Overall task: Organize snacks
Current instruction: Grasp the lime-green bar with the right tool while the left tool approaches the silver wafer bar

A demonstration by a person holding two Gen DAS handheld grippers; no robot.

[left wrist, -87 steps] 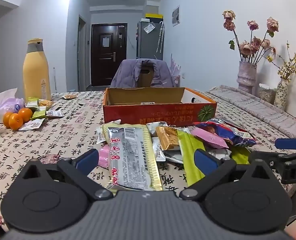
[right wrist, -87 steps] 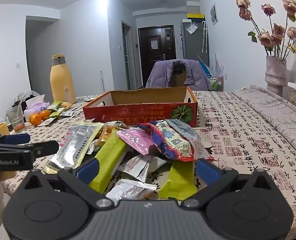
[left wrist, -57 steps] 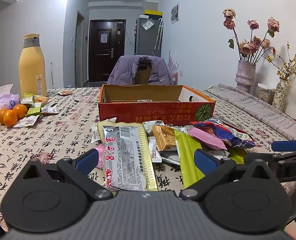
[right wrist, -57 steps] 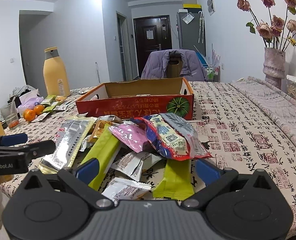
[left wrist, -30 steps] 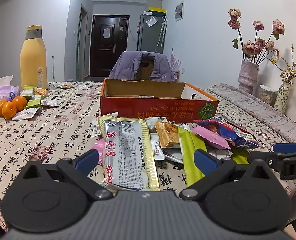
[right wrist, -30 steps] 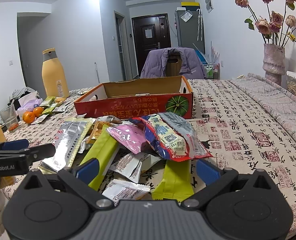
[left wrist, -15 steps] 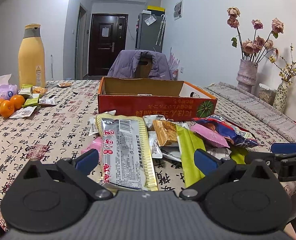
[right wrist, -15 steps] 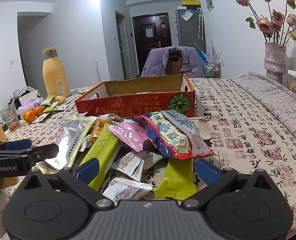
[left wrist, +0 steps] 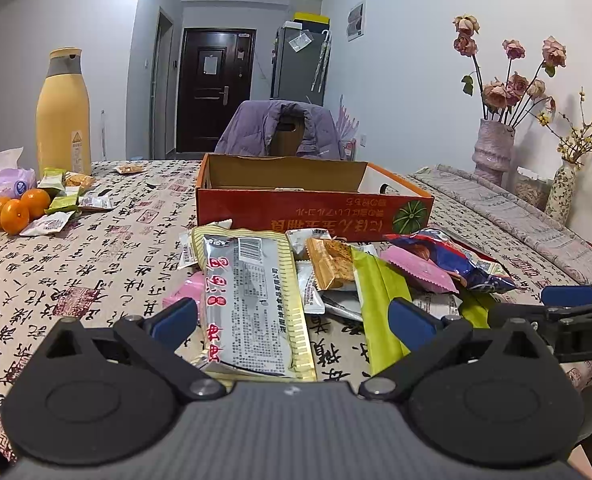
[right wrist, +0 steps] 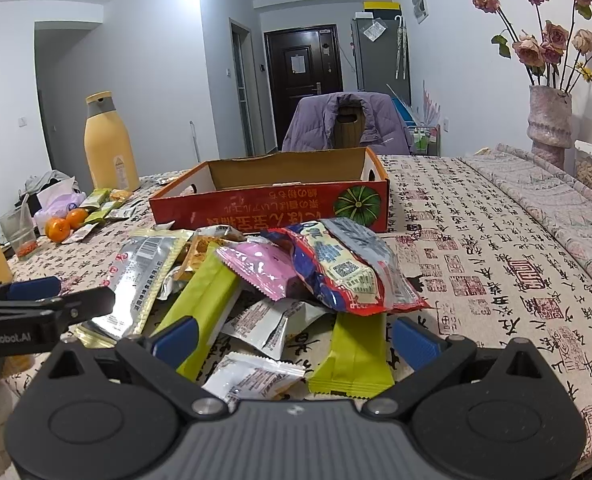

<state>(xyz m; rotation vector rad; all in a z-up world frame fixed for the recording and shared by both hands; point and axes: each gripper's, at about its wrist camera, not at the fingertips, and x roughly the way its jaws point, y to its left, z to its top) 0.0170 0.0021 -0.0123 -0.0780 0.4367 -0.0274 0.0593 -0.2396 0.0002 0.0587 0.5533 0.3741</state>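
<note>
Little has changed over the last few seconds: both views have only drifted slightly, the pile looks the same, and no packet has been lifted, so the sorting has not really begun. The left gripper hangs with its jaws spread wide and nothing between them, low in the frame over the near end of the silver-and-gold packet, which lies lengthwise in the centre of the left view. The right gripper is likewise wide apart and empty, hovering at the bottom of its frame above a small white packet and a green bar. The snack heap fills the middle of both views on the printed tablecloth: a pink packet and a red-and-blue bag rest on top, with a second green bar slanting to the left. Just behind the heap stands the open orange box, centre of frame; it looks empty, though its floor is mostly hidden behind the front wall. At mid-left sit tangerines and a yellow bottle. My reading is that both grippers are poised for a first pick, the silver-and-gold packet being the likeliest target.
</note>
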